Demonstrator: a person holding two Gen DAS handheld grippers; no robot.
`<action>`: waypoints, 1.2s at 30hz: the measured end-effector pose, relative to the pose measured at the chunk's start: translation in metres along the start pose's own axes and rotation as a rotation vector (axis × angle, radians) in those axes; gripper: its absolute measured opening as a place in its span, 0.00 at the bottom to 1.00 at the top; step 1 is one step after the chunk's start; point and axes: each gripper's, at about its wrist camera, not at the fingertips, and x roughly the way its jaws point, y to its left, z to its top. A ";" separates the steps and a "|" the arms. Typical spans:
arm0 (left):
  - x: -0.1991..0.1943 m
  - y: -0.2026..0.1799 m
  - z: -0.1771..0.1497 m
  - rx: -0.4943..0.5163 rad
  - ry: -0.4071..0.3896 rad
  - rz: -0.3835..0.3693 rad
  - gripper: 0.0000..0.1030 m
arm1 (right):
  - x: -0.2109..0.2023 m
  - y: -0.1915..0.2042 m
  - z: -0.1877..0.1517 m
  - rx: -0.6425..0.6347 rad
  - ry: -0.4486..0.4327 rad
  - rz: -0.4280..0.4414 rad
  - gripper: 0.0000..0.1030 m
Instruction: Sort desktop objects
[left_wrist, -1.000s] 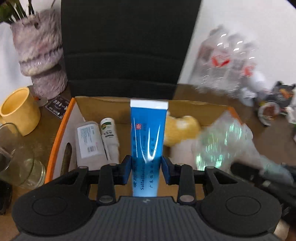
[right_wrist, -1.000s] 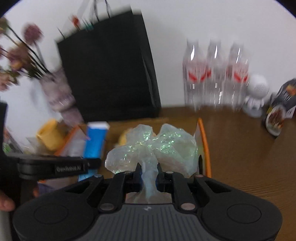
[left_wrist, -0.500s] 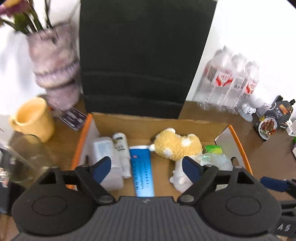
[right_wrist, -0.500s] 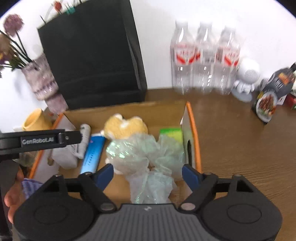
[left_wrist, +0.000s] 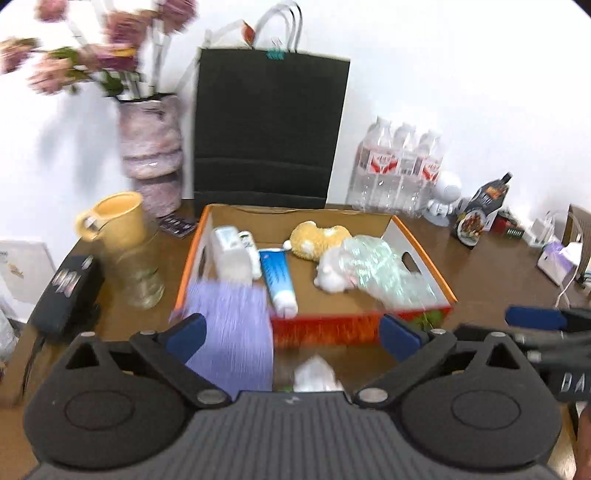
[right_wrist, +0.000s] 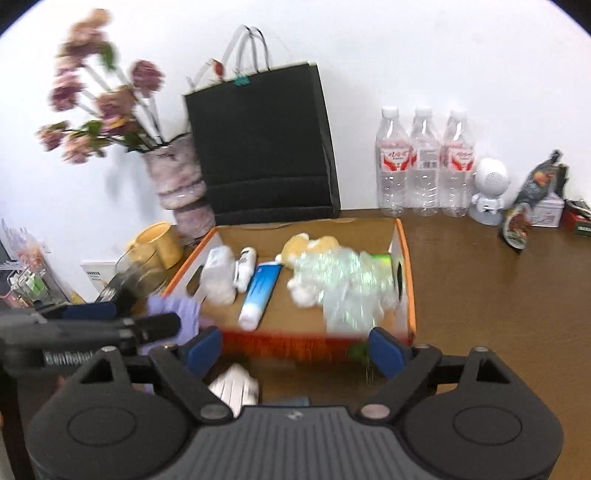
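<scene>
An orange-rimmed cardboard box (left_wrist: 332, 328) (right_wrist: 400, 266) lies ahead of both grippers. Inside it are a blue tube (left_wrist: 277, 280) (right_wrist: 260, 291), a crumpled plastic bag (left_wrist: 380, 273) (right_wrist: 347, 284), a yellow plush toy (left_wrist: 319, 238) and a white bottle (left_wrist: 231, 254). My left gripper (left_wrist: 291, 334) hangs in front of the box, its jaws opening with nothing gripped. To its right, my right gripper (right_wrist: 295, 350) is also opening and holds nothing. A purple cloth (left_wrist: 232, 332) (right_wrist: 173, 308) and a white packet (left_wrist: 316, 373) (right_wrist: 234, 387) lie on the table before the box.
A black paper bag (left_wrist: 269, 129) stands behind the box. A vase of flowers (left_wrist: 151, 155), a yellow mug (left_wrist: 114, 221) and a glass (left_wrist: 142, 273) are on the left. Water bottles (left_wrist: 399, 170), a white figure (left_wrist: 445, 195) and small packets are at the right.
The left gripper let go of the blue tube and the right gripper let go of the plastic bag; both now lie in the box. Both grippers opened and drew back from it.
</scene>
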 end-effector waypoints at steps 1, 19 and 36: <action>-0.014 0.001 -0.019 -0.018 -0.021 -0.012 1.00 | -0.013 0.005 -0.019 -0.016 -0.033 -0.011 0.86; -0.020 0.002 -0.179 0.073 0.019 0.117 1.00 | -0.007 0.021 -0.180 -0.044 0.009 -0.103 0.90; -0.012 0.006 -0.180 0.061 0.047 0.119 1.00 | 0.004 0.019 -0.179 -0.023 0.034 -0.099 1.00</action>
